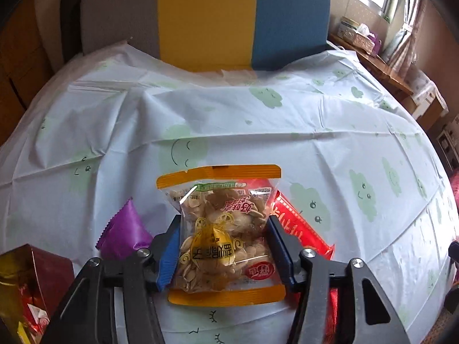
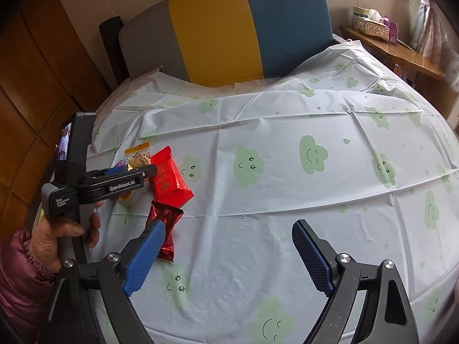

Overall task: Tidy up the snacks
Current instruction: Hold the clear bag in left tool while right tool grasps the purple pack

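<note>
Blue ribbed pads of the left gripper (image 1: 224, 250) press both sides of a clear seed packet (image 1: 221, 229) with orange top and bottom seals, so this tong is clenched on the packet. A purple packet (image 1: 126, 230) lies just beside the left finger, and a long red packet (image 1: 298, 229) runs under the right finger, partly hidden by the seed packet. At the lower left corner stands a red and gold box (image 1: 31, 283), its open top showing red wrappers inside. Beyond the snacks, the pale plastic sheet (image 1: 229, 120) printed with green smiling clouds stretches bare to a headboard (image 1: 206, 17) in grey, yellow and blue panels. A wooden side table (image 1: 381, 68) with boxes sits at the far right under a curtained window.

From the right wrist camera, the right gripper (image 2: 228, 253) is released, its blue pads spread wide with only bare sheet between them. A dark red foil packet (image 2: 165, 228) lies touching the tip of its left pad (image 2: 143, 261). Farther left, the other gripper (image 2: 137, 172), held in a hand (image 2: 63, 238) with a maroon sleeve, reaches over the seed packet (image 2: 138, 156), with the bright red packet (image 2: 169, 177) just beside it. All snacks crowd the sheet's left edge; the middle and right of the sheet (image 2: 315, 200) are open. Wooden panelling (image 2: 37, 71) lines the left wall.
</note>
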`<action>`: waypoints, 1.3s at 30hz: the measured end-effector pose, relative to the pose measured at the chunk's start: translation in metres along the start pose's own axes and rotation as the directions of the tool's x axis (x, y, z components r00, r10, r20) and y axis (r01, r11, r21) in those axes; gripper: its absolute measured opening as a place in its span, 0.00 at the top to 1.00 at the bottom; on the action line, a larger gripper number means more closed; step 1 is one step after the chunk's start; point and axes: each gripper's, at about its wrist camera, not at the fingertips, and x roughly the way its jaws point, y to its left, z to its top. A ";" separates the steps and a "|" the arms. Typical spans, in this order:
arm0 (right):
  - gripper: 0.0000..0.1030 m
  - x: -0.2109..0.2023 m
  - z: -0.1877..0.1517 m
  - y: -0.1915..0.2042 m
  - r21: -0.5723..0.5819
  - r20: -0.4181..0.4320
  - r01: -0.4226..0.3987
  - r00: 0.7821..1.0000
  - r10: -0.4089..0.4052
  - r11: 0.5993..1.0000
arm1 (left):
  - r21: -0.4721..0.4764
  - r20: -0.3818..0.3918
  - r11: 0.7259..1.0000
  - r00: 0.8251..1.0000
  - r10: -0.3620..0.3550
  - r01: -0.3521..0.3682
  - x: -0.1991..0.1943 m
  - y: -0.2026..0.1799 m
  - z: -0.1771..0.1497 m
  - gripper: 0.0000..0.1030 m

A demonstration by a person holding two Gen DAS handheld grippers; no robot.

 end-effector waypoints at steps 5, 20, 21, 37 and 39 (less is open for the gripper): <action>0.12 -0.001 0.001 -0.002 0.002 0.011 0.013 1.000 -0.013 1.000 | 0.048 0.048 0.999 0.999 -0.024 0.021 -0.025 -0.017 -0.016 0.53; 0.12 0.002 -0.007 -0.001 -0.035 0.003 0.077 0.997 -0.077 0.996 | 0.175 0.094 0.983 0.993 -0.068 0.050 -0.116 -0.056 -0.146 0.53; 0.12 0.002 -0.007 0.000 -0.039 0.005 0.077 0.997 -0.077 0.996 | 0.185 0.097 0.981 0.993 -0.069 0.050 -0.120 -0.058 -0.158 0.53; 0.26 0.017 -0.023 0.056 -0.241 -0.064 -0.098 0.994 0.085 0.966 | 0.272 0.202 0.962 0.978 -0.060 0.003 -0.121 -0.057 -0.230 0.52; 0.28 0.023 -0.022 0.075 -0.298 -0.094 -0.121 0.991 0.098 0.947 | 0.276 0.216 0.961 0.974 -0.062 0.000 -0.122 -0.058 -0.233 0.52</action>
